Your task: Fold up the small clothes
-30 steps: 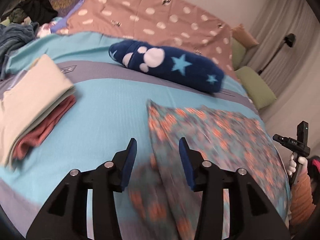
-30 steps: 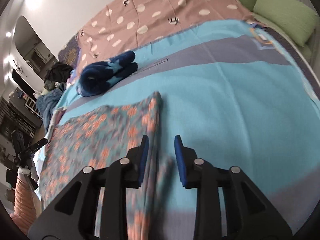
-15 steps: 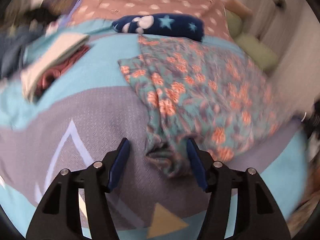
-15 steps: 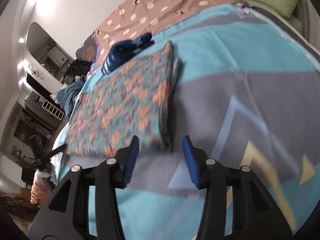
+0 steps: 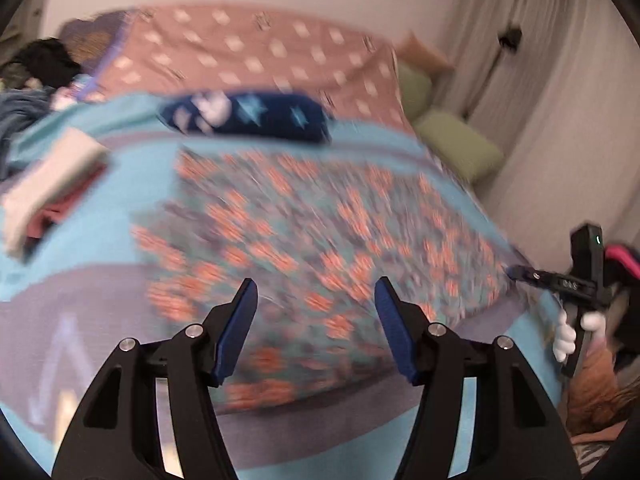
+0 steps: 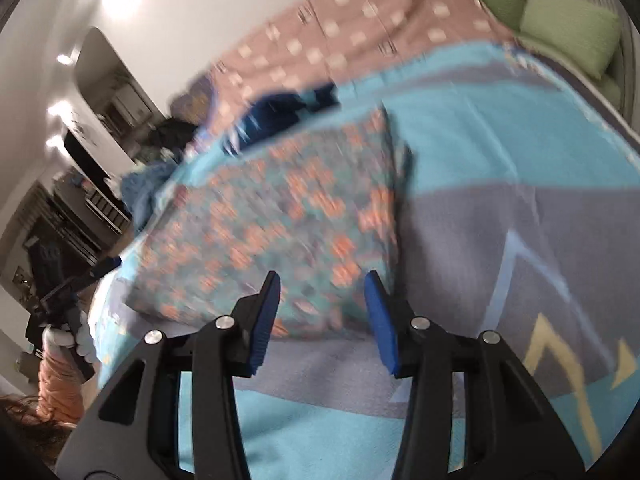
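Note:
A teal garment with orange flowers (image 5: 320, 236) lies flat on the bed, folded into a rough rectangle; it also shows in the right wrist view (image 6: 280, 224). My left gripper (image 5: 316, 320) is open and empty, above the garment's near edge. My right gripper (image 6: 322, 316) is open and empty, over the garment's near right corner. Both views are motion-blurred. The right gripper also shows at the far right of the left wrist view (image 5: 560, 280), and the left gripper at the far left of the right wrist view (image 6: 76, 288).
A teal and grey blanket (image 6: 520, 168) covers the bed. A folded navy star-print garment (image 5: 248, 118) lies beyond the floral one. A stack of folded clothes (image 5: 48, 196) sits left. Green pillows (image 5: 456, 148) and a curtain are at the right; a pile of clothes (image 5: 24, 92) is far left.
Both grippers have pulled back and risen from the garment's near edge and opened wider. The garment now lies flat, with its near edge smoothed out.

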A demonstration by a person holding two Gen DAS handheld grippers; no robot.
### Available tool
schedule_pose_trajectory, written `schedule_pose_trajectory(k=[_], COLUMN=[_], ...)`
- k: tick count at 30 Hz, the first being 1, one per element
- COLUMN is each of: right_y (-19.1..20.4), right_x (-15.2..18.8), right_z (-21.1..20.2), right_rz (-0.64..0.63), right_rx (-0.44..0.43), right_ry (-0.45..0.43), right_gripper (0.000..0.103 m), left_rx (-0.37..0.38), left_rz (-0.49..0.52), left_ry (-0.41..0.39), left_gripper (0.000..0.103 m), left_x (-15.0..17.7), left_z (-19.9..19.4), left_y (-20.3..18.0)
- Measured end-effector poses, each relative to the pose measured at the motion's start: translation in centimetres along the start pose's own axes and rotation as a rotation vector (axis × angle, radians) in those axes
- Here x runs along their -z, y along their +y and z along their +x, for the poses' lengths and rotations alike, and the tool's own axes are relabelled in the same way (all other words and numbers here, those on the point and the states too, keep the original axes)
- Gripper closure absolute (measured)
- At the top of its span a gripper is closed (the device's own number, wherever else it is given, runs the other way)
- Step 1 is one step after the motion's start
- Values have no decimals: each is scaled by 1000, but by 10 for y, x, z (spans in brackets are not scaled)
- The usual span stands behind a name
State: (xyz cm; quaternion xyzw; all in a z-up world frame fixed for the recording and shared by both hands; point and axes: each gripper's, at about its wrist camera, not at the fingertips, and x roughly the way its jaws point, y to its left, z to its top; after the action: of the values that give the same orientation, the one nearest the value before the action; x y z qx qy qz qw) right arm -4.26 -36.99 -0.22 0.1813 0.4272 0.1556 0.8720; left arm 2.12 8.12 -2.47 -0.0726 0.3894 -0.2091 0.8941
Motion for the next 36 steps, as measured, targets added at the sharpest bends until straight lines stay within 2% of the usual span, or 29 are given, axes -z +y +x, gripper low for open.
schedule_pose_trajectory(k=[1, 2, 4, 6, 8, 11, 14, 15, 17, 20, 22, 25, 27, 30, 32, 36], right_y=[-5, -12, -20, -27, -37, -55, -67, -71, -74, -76, -79, -81, -79, -68, -58, -48], right_x=[4, 10, 16, 16, 14, 8, 3, 3, 4, -1, -9, -17, -23, -32, -43, -53], right_z=[8, 13, 4, -6, -18, -31, -33, -33, -26, -14, -7, 6, 22, 36, 39, 46], right_rz=[14, 35, 65, 87, 106, 141, 176, 192, 230, 253, 256, 271, 278, 287, 272, 257], right_rx=[13, 13, -45, -77, -93, -94, -115, -152, -254, -362, -381, -382, -388, -526, -600, -630], right_ry=[35, 47, 21, 9, -5, -36, -43, -37, -9, 53, 77, 130, 191, 247, 250, 268], right_gripper=[63, 66, 66, 66, 63, 63, 68, 68, 68, 68, 66, 64, 64, 67, 67, 67], left_rx=[-19, -80, -160, -183, -120, 35, 214, 265, 309, 332, 356, 325, 345, 338, 309, 291], left_rz=[14, 40, 144, 215, 242, 304, 363, 385, 431, 509, 531, 540, 498, 470, 478, 467], left_ry=[66, 140, 120, 127, 119, 95, 133, 159, 189, 246, 287, 328, 322, 315, 303, 305], left_gripper=[41, 41, 36, 36, 36, 36, 36, 36, 36, 36, 36, 36, 36, 36, 36, 36], left_x=[5, 14, 16, 8, -3, -20, -26, -27, -21, -11, -5, 8, 9, 11, 13, 12], left_z=[21, 46, 53, 53, 51, 53, 75, 87, 104, 131, 141, 155, 154, 147, 143, 139], left_y=[-4, -8, -26, -46, -65, -115, -170, -187, -215, -246, -261, -262, -256, -250, -248, -248])
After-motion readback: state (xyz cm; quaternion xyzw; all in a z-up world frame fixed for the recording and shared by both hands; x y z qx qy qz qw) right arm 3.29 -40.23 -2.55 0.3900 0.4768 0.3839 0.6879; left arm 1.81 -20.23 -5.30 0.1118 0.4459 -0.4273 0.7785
